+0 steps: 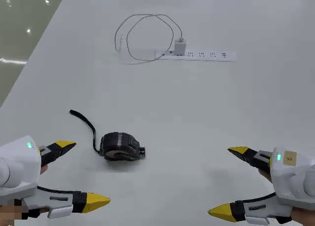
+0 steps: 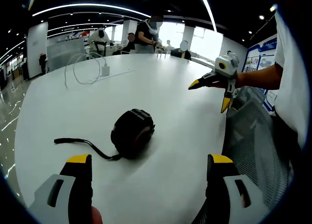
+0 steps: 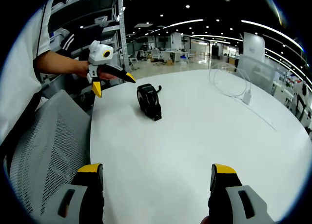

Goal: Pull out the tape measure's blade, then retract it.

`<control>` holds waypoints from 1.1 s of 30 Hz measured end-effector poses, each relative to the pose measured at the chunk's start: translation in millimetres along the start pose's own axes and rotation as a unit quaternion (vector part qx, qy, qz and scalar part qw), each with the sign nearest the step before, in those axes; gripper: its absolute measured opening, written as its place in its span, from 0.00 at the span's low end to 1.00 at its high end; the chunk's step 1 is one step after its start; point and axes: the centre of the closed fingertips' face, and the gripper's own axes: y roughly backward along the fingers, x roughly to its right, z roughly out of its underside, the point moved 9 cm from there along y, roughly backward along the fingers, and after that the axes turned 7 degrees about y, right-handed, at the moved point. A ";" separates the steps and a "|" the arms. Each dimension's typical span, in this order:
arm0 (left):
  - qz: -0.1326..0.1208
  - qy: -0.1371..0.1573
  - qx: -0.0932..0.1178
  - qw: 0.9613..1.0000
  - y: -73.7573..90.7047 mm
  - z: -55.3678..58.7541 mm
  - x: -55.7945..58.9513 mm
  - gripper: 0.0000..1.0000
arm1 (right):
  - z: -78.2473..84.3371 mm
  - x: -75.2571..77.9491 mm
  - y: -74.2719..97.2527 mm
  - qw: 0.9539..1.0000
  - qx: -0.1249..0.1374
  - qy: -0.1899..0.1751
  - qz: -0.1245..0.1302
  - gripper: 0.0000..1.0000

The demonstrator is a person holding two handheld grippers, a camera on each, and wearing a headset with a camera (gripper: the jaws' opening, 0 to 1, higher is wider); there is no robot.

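Tape (image 1: 120, 146) lying on table (image 1: 197, 113), blade in, strap (image 1: 86, 123) trailing off far side, near left gripper (image 1: 91, 172), jaws spread, empty. Right gripper (image 1: 219, 180) well apart from tape, likewise spread, empty

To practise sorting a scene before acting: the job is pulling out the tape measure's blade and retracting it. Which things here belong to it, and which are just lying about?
For the job: tape measure, its wrist strap, left gripper and right gripper, both open.

Lying about: power strip, charger plugged into it, white cable, far across the table.
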 end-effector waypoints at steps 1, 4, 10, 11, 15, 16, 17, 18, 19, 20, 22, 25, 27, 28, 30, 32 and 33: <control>0.002 -0.004 -0.004 1.000 -1.4 -0.1 -0.9 0.96 | -0.2 0.6 -1.9 1.000 0.000 0.001 -0.002 0.90; 0.005 -0.014 -0.012 1.000 -4.7 -1.4 -3.5 0.96 | -1.8 2.6 -6.9 1.000 0.000 0.005 -0.007 0.90; 0.014 -0.025 -0.025 0.999 -12.8 -6.0 -9.0 0.94 | -5.1 6.9 -17.9 1.000 0.000 0.013 -0.018 0.89; 0.016 -0.027 -0.027 0.999 -14.0 -6.6 -9.4 0.94 | -5.2 7.1 -19.1 1.000 -0.001 0.013 -0.020 0.89; 0.023 -0.038 -0.037 0.998 -19.4 -9.6 -11.6 0.93 | -6.8 8.0 -23.7 0.999 -0.002 0.020 -0.030 0.89; 0.024 -0.042 -0.040 0.998 -20.3 -10.3 -12.1 0.93 | -7.0 8.5 -24.7 0.999 -0.002 0.021 -0.032 0.89; 0.025 -0.044 -0.041 0.998 -21.0 -11.0 -12.7 0.92 | -7.4 8.9 -25.7 0.999 -0.003 0.023 -0.033 0.89; 0.026 -0.046 -0.043 0.998 -22.0 -12.3 -13.6 0.92 | -8.0 9.6 -27.1 0.999 -0.004 0.025 -0.035 0.89; 0.027 -0.049 -0.044 0.997 -22.8 -13.0 -14.5 0.92 | -8.6 10.0 -28.1 0.999 -0.004 0.027 -0.037 0.89; 0.028 -0.052 -0.046 0.997 -23.7 -14.0 -15.7 0.92 | -9.0 10.8 -29.5 0.999 -0.006 0.028 -0.039 0.89; 0.030 -0.056 -0.049 0.997 -24.8 -15.4 -17.0 0.91 | -9.8 11.9 -31.4 0.999 -0.006 0.031 -0.042 0.89; 0.033 -0.065 -0.057 0.996 -27.4 -17.3 -19.5 0.91 | -11.7 13.0 -35.0 0.998 -0.008 0.036 -0.047 0.88; 0.036 -0.071 -0.061 0.995 -28.7 -18.2 -20.2 0.90 | -12.3 13.1 -37.0 0.998 -0.011 0.039 -0.051 0.88; 0.037 -0.075 -0.063 0.994 -29.7 -18.8 -20.9 0.90 | -12.9 13.3 -38.3 0.998 -0.011 0.041 -0.053 0.88; 0.040 -0.082 -0.070 0.993 -32.0 -19.5 -22.3 0.90 | -13.8 13.7 -40.5 0.997 -0.013 0.044 -0.057 0.88; 0.042 -0.088 -0.077 0.992 -34.2 -19.7 -23.5 0.89 | -14.2 14.5 -42.4 0.997 -0.015 0.047 -0.060 0.87; 0.044 -0.091 -0.081 0.992 -36.0 -20.0 -24.5 0.89 | -14.4 15.4 -43.7 0.997 -0.015 0.049 -0.061 0.87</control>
